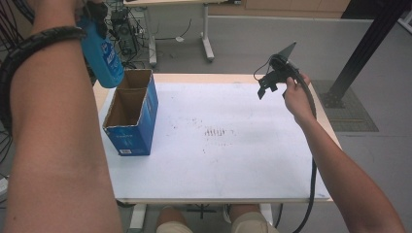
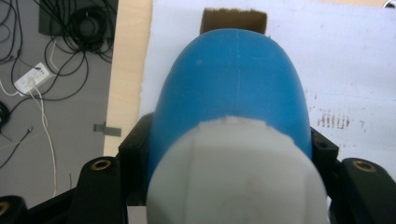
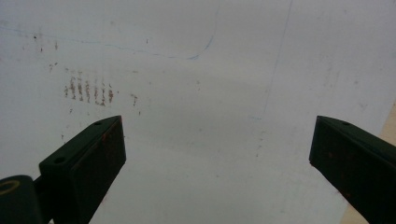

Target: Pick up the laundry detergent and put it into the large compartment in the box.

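The blue bottle [image 1: 103, 56] hangs in the air, just above the far end of the open cardboard box [image 1: 131, 114]. The left claw [image 2: 224, 154] is clamped on the bottle up near its white cap [image 2: 233, 172], with one black jaw pressing on each side. In the left gripper view the bottle points down, and a bit of the box's brown opening peeks out past the bottle's far end.

The box stands on the white table [image 1: 233, 155], and it has two open parts side by side. The bottle looks about as wide as one of these parts, so it may be a tight fit. If the bottle comes down a little off to the side, its bottom can hit the thin rim of the box. Then the box can tip over or slide along the table, because nothing holds it in place.

The bottle is smooth and round. If the claw lets go too high above the box, the bottle can drop hard, bounce and fall out.

The right claw [image 1: 268, 86] is well away from the box, up above the far right part of the table. Its jaws stand wide apart with nothing between them. It is too far off to steady the box if it starts to tip.
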The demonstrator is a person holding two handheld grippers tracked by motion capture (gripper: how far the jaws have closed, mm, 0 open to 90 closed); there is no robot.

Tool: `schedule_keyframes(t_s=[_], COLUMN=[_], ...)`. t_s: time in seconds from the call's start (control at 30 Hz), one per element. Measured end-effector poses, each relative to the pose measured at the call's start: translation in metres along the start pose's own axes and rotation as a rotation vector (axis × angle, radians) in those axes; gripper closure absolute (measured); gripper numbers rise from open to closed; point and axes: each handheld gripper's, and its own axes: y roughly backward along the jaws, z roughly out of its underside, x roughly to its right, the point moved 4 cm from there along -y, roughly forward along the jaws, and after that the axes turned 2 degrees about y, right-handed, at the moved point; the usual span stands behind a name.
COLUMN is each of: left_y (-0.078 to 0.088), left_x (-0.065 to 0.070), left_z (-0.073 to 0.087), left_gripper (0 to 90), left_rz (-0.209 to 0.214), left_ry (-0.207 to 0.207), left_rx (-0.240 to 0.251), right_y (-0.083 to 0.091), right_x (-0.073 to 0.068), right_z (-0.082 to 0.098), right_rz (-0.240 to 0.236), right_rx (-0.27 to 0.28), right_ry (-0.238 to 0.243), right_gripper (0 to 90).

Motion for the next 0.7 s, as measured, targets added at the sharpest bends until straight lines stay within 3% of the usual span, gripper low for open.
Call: schedule_keyframes(t_s=[0.33,0.7], left_y=[-0.044,-0.077], left_x=[-0.001,-0.001], left_z=[0.003,0.011], left_gripper=[37.5,37.4], left_rz=[0.008,0.007], left_ry=[-0.008,-0.013], left_rx=[-0.044,-0.055], right_y=[-0.003,-0.003], right_x=[-0.005,-0.007], right_z=[-0.001,-0.001], right_rz=[0.005,0.009], right_rx=[-0.007,-0.008], right_ry=[0.014,0.016], right_gripper=[3.7,3.7])
